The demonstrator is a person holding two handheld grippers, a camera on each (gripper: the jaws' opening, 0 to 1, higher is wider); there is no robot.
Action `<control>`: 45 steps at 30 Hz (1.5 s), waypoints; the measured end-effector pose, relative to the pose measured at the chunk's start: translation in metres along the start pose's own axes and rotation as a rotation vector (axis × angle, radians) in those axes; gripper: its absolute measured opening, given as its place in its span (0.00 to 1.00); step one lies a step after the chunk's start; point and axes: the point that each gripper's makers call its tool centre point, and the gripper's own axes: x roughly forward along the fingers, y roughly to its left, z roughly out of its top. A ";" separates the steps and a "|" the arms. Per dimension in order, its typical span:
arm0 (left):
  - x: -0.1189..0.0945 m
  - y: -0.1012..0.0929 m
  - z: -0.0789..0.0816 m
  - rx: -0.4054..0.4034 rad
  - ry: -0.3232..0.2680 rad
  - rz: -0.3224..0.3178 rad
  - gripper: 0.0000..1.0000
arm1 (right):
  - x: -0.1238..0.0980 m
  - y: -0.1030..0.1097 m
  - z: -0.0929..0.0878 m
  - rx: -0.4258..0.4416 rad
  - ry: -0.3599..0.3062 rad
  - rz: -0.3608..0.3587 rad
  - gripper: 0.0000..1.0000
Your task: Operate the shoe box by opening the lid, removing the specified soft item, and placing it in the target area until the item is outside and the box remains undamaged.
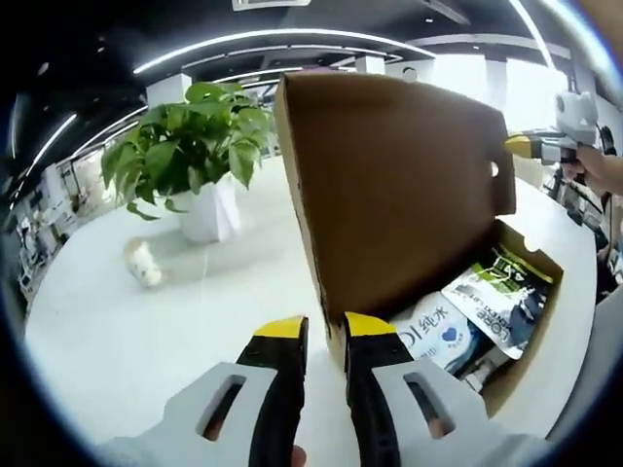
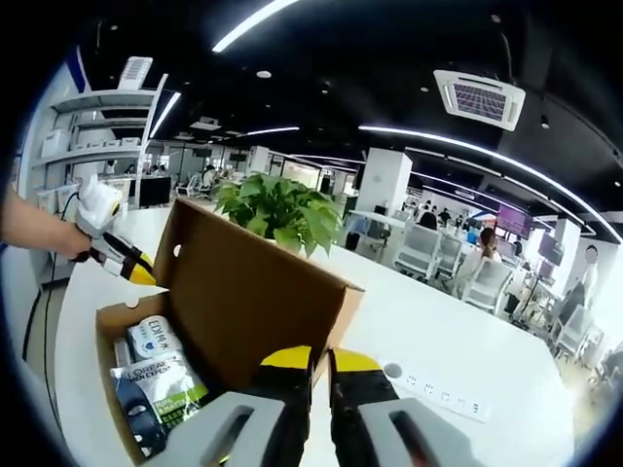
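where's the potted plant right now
In the left gripper view the potted plant stands on the white table, left of the raised box lid; in the right gripper view it sits behind the lid.

The box (image 1: 516,321) opening is left clear from above, its raised lid (image 1: 399,185) walling one side. Packets (image 1: 487,302) crowd the interior. Open desk (image 1: 146,331) is interrupted by a potted plant (image 1: 200,156).
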 end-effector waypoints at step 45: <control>0.016 0.006 0.004 0.027 0.005 0.017 0.01 | 0.012 0.002 -0.029 0.059 0.088 0.008 0.08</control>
